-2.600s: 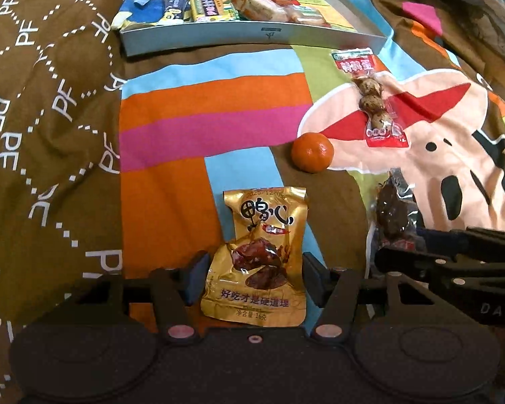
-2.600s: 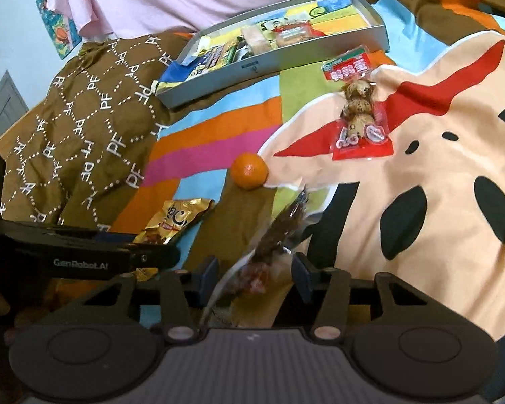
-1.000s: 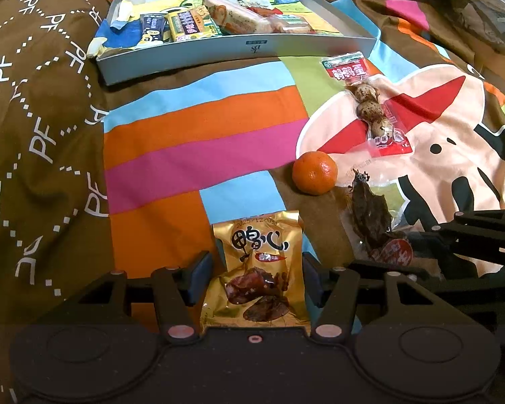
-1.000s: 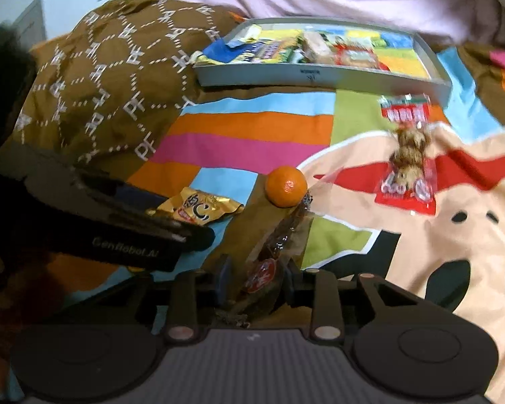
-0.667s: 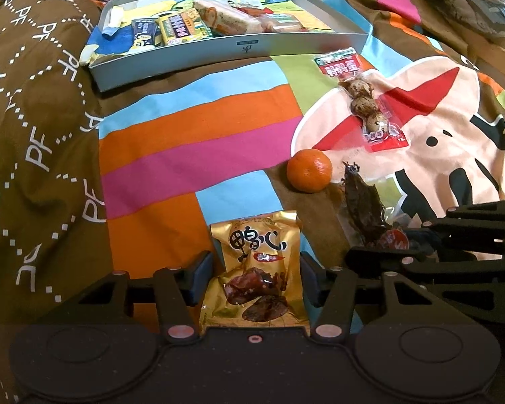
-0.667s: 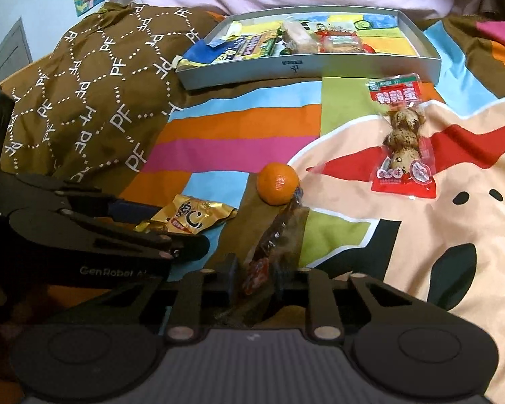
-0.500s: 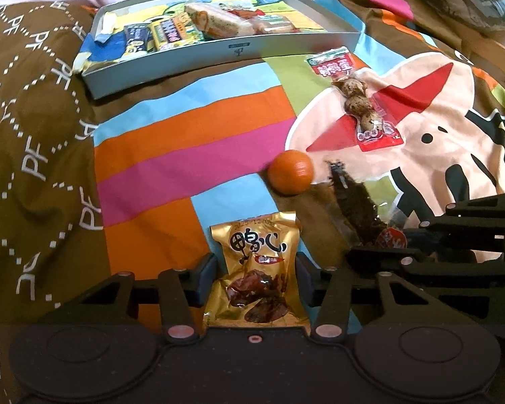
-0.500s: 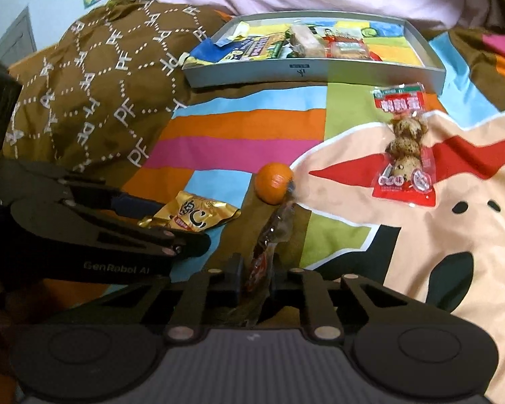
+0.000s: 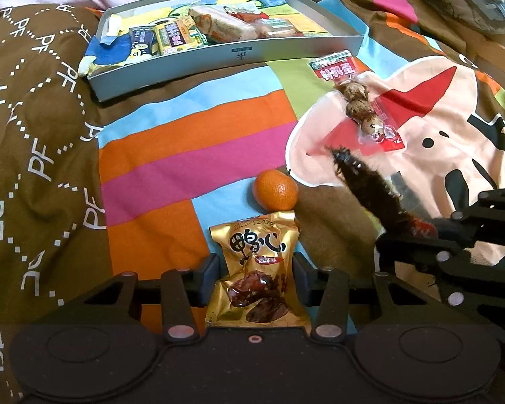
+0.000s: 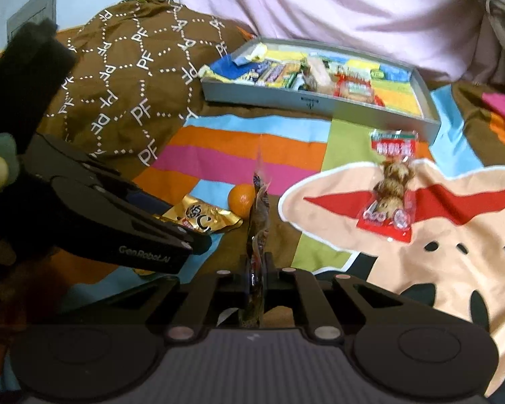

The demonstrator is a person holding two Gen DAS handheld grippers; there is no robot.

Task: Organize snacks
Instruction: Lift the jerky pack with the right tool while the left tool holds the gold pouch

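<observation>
On a bed spread with a bright cartoon quilt, two snacks are being gathered for the grey tray at the far end, which already holds several wrapped bars. The right hand-held gripper is clenched on the lower end of a clear pack of dark dried meat, which stands edge-on between its pads; the left camera shows that pack tilted up off the quilt. The left hand-held gripper straddles a gold pouch lying flat on the quilt, its jaws closing on the pouch's sides, though whether the pads press it yet cannot be told. A mandarin sits just beyond the pouch's top edge, and a red pack of quail eggs lies between it and the tray's near corner. The step in hand looks to be the pick-up of both snacks. Next, the left jaws would need to finish pinching the pouch without crumpling it; then each snack must be carried over the tray's near wall and set in the open right-hand space.
</observation>
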